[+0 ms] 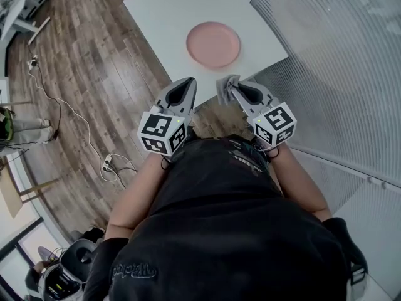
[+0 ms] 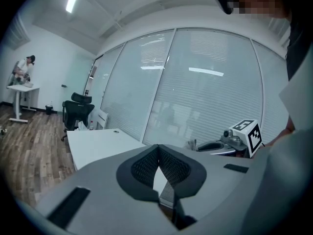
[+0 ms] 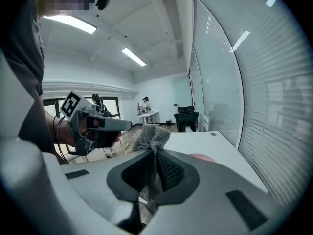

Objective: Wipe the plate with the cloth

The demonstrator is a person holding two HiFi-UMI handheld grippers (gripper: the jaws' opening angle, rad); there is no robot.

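The pink plate (image 1: 213,44) sits on the white table (image 1: 163,17), well ahead of both grippers. The top of the picture cuts off the far end of the table.

The right gripper (image 1: 230,86) is closed tight on the grey cloth (image 1: 225,88). In the head view only a small grey bunch of the cloth shows, at the tip of the jaws. It hangs over the near edge of the table and is not touching the plate. In the right gripper view the cloth (image 3: 152,135) sticks up from between the pinched jaws in a crumpled lump. More of it hangs down in the gap, and how long it is cannot be seen. The gripper's grey body hides most of the plate (image 3: 203,156), so only a thin pink bit peeks over it.

The left gripper (image 1: 189,81) is next to the right one, close but not touching it. Its jaws are shut tip to tip and hold nothing, as the left gripper view shows (image 2: 158,148).

The person's dark shirt (image 1: 232,231) fills the bottom of the head view and hides the floor under it. Both hands are tucked behind the marker cubes and are hard to see. Far back in the room, a black chair (image 2: 78,109) and a person at a desk (image 2: 22,72) look very small.
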